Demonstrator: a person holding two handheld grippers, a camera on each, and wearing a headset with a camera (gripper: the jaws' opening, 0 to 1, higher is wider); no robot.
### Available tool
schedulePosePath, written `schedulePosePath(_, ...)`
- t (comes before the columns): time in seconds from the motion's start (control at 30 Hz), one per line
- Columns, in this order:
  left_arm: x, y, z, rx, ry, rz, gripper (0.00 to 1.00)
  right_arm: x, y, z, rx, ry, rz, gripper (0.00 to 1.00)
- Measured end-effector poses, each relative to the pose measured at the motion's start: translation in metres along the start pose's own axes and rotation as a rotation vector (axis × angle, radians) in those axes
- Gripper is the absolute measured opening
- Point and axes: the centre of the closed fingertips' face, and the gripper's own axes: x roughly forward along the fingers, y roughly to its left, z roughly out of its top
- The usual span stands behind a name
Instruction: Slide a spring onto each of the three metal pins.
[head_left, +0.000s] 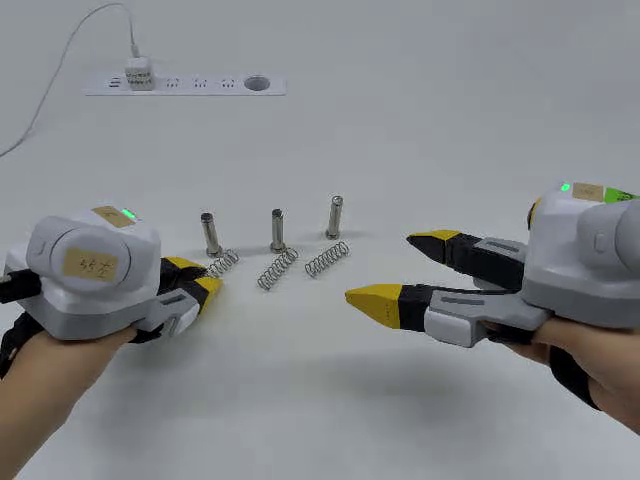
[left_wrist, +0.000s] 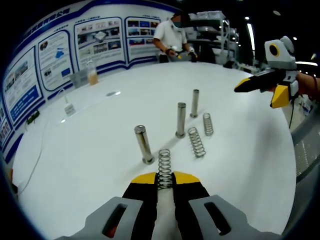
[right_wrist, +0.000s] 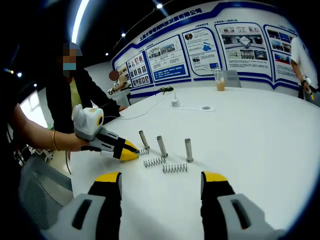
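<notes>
Your left claw (left_wrist: 165, 179) is clenched on the near end of the leftmost spring (left_wrist: 164, 162), just beside the leftmost pin (left_wrist: 143, 143). Lift gently, tip it upright, and centre it over the pin. Your right claw (right_wrist: 160, 176) hangs released.

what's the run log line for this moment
left gripper: shut on left spring | right gripper: open, clear of parts | pins: three upright, all bare | other springs: two lying by pins
</notes>
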Motion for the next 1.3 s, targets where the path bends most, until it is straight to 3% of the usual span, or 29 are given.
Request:
schedulePosePath(0.43,-0.005,-0.002,-0.003,0.03,0.013,-0.007,0.1,-0.001,0.004,0.0,0.032,-0.014,0.008,0.65)
schedulePosePath(0.53,-0.01,-0.006,0.0,0.041,-0.003,-0.009,0.1,-0.001,0.006,0.005,0.036,-0.023,0.013,0.65)
schedulePosePath(0.87,-0.031,-0.01,0.022,0.023,-0.094,-0.004,0.1,0.001,0.017,0.022,0.04,-0.057,0.047,0.63)
schedulePosePath(1.3,-0.062,-0.024,0.054,-0.066,-0.241,-0.026,0.1,0.014,0.041,0.051,0.112,-0.121,0.102,0.55)
